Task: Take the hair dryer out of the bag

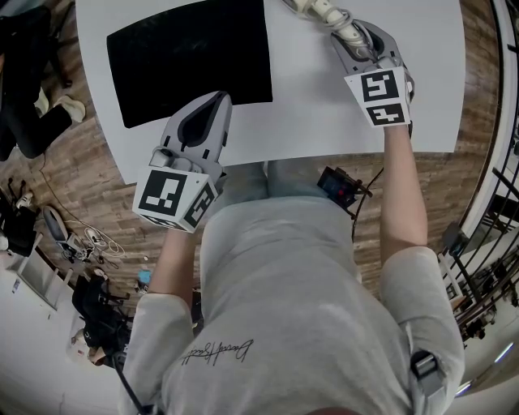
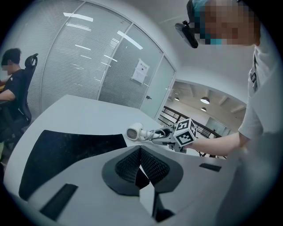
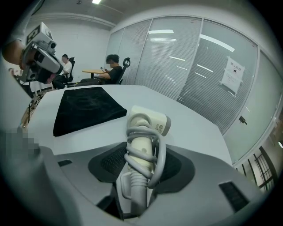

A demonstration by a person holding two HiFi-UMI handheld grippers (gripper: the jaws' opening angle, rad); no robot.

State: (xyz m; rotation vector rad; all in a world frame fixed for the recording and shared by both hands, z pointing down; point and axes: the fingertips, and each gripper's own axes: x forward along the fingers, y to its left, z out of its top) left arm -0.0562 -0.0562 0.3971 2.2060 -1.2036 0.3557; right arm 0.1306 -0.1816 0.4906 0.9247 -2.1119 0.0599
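Note:
The white hair dryer (image 3: 147,132) has its grey cord wound round its handle. My right gripper (image 3: 141,167) is shut on that handle, and the dryer's head points away over the white table (image 3: 185,132). In the head view the hair dryer (image 1: 324,11) sticks out past my right gripper (image 1: 354,36) at the table's far right. The black bag (image 1: 190,57) lies flat on the table's left half, well apart from the dryer. My left gripper (image 1: 212,105) hovers at the bag's near edge, shut with nothing between its pads (image 2: 150,165). The left gripper view shows the bag (image 2: 66,150) lying limp.
The table's near edge (image 1: 324,150) runs just in front of the person's body. Cables and gear (image 1: 89,243) lie on the wooden floor at the left. Glass partitions (image 3: 185,66) stand behind the table. Two people (image 3: 110,66) sit at a far desk.

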